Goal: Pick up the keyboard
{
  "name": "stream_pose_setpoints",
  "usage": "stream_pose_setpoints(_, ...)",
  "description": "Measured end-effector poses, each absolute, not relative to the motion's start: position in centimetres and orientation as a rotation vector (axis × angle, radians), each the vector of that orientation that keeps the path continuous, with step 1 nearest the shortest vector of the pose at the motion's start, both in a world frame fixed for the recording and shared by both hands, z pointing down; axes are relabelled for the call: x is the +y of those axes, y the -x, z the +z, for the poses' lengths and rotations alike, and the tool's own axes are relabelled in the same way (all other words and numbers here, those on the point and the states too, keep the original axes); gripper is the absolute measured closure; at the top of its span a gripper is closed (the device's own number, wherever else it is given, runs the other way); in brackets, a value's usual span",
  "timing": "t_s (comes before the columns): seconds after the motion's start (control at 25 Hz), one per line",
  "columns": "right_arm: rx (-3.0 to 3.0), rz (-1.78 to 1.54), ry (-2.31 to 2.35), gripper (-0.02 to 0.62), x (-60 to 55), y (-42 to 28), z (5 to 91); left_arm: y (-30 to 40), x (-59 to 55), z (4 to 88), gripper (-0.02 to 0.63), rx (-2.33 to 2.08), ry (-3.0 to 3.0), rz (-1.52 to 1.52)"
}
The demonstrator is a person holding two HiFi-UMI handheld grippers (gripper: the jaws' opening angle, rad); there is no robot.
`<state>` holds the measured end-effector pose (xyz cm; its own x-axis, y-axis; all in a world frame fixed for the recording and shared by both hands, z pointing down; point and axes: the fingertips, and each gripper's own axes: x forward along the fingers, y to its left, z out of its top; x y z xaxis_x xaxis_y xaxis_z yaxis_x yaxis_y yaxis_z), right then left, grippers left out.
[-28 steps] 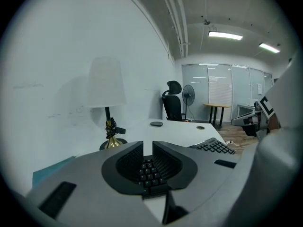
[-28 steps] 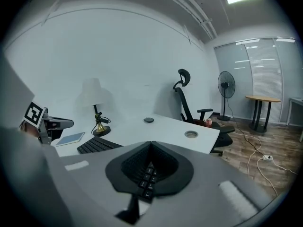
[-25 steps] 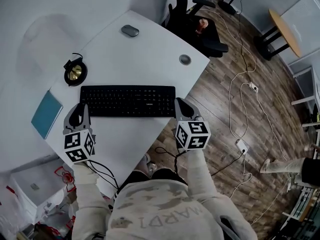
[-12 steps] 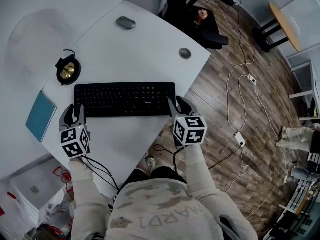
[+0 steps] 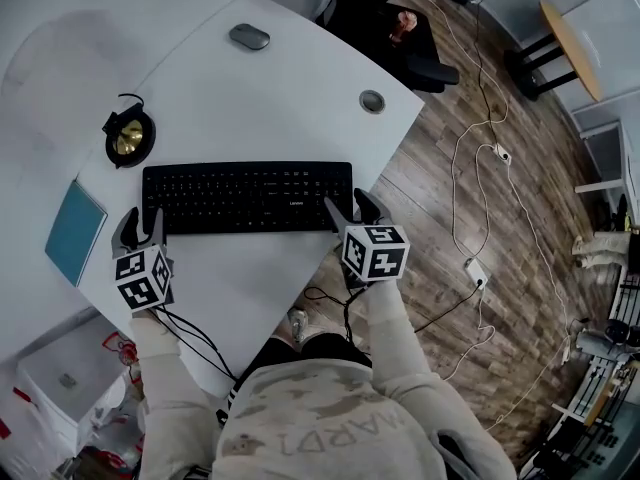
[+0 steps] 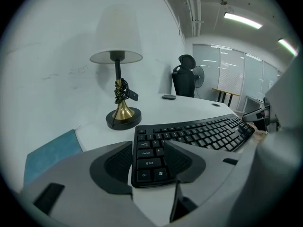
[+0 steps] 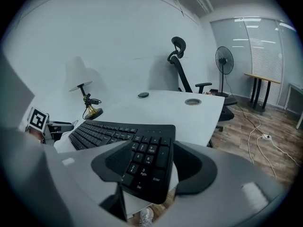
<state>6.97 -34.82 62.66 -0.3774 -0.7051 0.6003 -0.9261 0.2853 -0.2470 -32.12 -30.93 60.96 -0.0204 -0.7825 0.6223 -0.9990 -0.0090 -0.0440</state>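
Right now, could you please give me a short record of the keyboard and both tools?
keyboard: black, lying on the white desk, not lifted
left tool: jaws just been opening, apart around keyboard's left end
right tool: jaws just been opening, apart around keyboard's right end
nearby: lamp, mouse, blue pad

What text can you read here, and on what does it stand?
"Ctrl", "Shift", "A": left-end keys of the flat black plastic keyboard.
"Enter", "PgDn", "Del": its number-pad keys.
White brand mark on its top face: too small to read.
Print on the person's pale top: upside down, unclear.
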Motion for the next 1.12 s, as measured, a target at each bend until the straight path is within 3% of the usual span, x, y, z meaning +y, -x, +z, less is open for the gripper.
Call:
stream_pose_setpoints(0.8, -2.181, 0.975, -1.392, 0.287, -34.8, -6.8, 64.7, 32.3, -33.2, 63.8, 0.263, -1.62, -1.801, 0.631)
stream_pose_setpoints(1.12, -2.198, 1.002, -1.36, 0.287, -34.9, -6.7, 64.8, 32.2, -33.3, 64.8, 0.263, -1.547, -1.772, 0.537)
